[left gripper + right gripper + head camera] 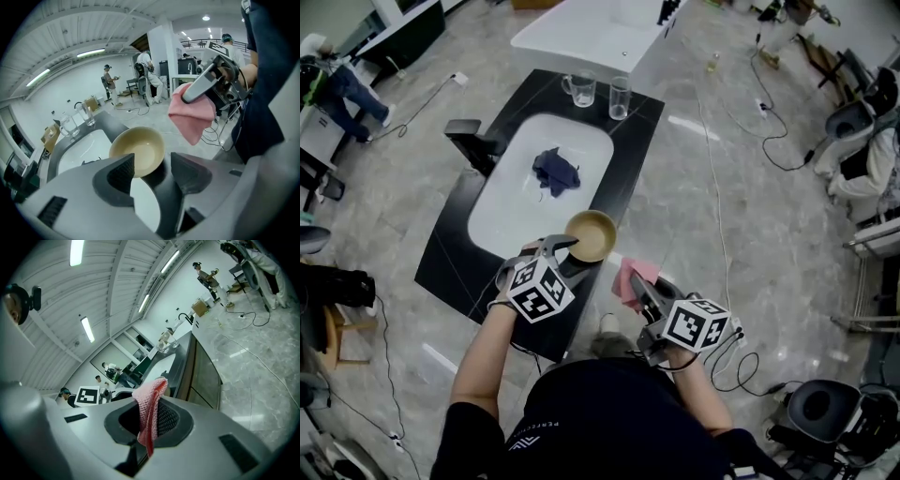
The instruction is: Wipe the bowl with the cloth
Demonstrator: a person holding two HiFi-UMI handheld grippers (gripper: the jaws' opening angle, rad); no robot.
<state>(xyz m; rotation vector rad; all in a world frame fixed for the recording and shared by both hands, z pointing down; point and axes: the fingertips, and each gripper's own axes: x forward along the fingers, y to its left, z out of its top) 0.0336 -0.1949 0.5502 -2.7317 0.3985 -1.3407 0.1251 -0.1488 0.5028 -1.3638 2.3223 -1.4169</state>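
- Head view: the round tan ceramic bowl (591, 235) sits at the white sink basin's (511, 211) near rim.
- Left gripper view: the left gripper's (153, 161) jaws stand spread, the bowl unpinched; clamp its rim first.
- Right gripper view: the right gripper (149, 420) pinches the pink knitted cloth (151, 404); wipe inside.

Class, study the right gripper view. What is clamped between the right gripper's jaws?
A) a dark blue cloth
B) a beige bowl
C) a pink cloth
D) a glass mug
C: the right gripper has its jaws closed on the pink cloth, which hangs out between them, while the dark blue cloth lies loose in the white basin.
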